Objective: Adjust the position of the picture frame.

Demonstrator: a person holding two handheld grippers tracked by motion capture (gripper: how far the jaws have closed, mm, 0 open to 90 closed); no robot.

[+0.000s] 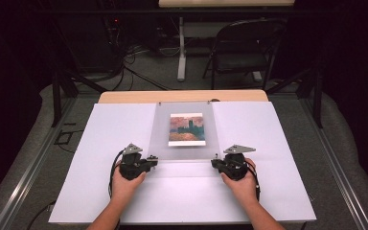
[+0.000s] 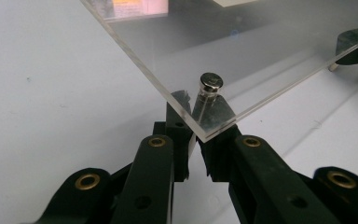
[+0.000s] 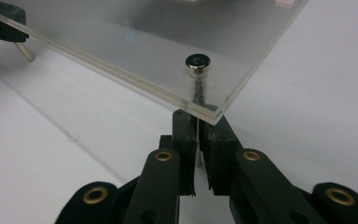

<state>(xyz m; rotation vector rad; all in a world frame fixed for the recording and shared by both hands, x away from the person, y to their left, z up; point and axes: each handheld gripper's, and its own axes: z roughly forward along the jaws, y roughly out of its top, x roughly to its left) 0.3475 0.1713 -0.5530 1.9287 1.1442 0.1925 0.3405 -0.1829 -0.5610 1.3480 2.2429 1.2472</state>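
The clear acrylic panel (image 1: 184,132) is lying mid-frame on the white table (image 1: 100,191), a small painting print (image 1: 187,129) under it. The left gripper (image 1: 154,160) is pinching the metal post (image 2: 209,91) at the panel's lower left corner, jaws nearly closed; the right gripper (image 1: 214,163) is clamping the post (image 3: 197,70) at the lower right corner likewise

No legible text, label, brand, number or sign anywhere. The picture card (image 1: 186,129) under the clear acrylic sheet (image 1: 184,151) carries a painted scene with a pale strip along its lower edge; whether that strip bears print cannot be told, too small and blurred. The metal studs (image 2: 211,83) at the sheet's corners are unmarked.
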